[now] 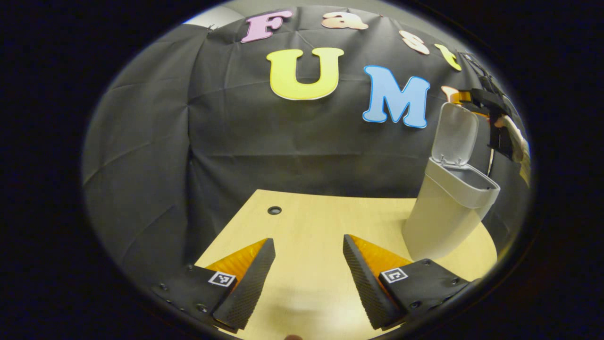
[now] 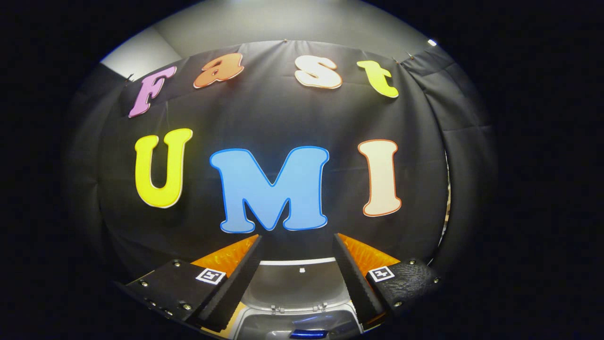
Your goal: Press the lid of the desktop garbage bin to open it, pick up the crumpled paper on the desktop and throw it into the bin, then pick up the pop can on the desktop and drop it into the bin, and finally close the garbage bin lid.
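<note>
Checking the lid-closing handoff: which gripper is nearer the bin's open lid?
Right. The right gripper hangs just above the bin, its fingers straddling the raised lid. The left gripper is open over the table, off to the bin's side.

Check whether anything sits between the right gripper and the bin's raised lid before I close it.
Nothing visible does. The right gripper hangs open just above the bin, its fingers straddling the upright lid's top edge.
</note>
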